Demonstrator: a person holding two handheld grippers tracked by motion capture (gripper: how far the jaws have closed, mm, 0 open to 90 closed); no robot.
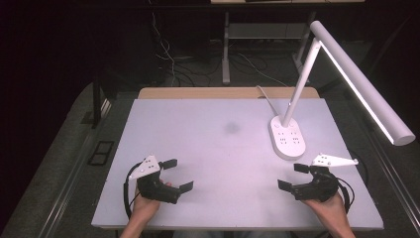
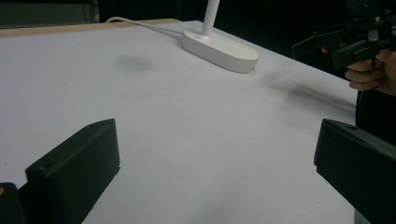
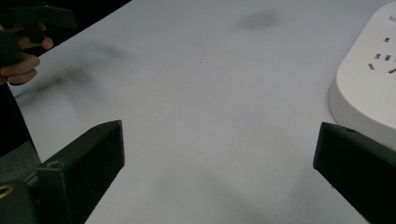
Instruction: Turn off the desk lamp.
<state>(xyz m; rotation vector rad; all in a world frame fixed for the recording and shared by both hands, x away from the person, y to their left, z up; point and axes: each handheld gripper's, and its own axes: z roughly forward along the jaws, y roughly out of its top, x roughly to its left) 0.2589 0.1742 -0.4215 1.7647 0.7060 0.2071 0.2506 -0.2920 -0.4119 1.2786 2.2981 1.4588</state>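
A person's hands hold two black grippers over the near part of a white table [image 1: 223,148]. My left gripper [image 1: 179,174] is near the front left, open, its jaws wide apart with nothing between them. Near the front right, my right gripper [image 1: 293,176] is likewise open and empty, just in front of the lamp base. In the left gripper view my own gripper [image 2: 215,158] frames bare table, and the right gripper [image 2: 345,44] shows at the far upper right. In the right gripper view my own gripper [image 3: 219,163] spans bare table, with the left gripper [image 3: 42,18] at the upper left.
A white desk lamp stands at the right; its oval base [image 1: 287,137] carries sockets and its long head [image 1: 364,84] reaches out over the right edge. Its cord [image 1: 267,96] runs to the back edge. A faint dark smudge [image 1: 231,127] marks the table's middle.
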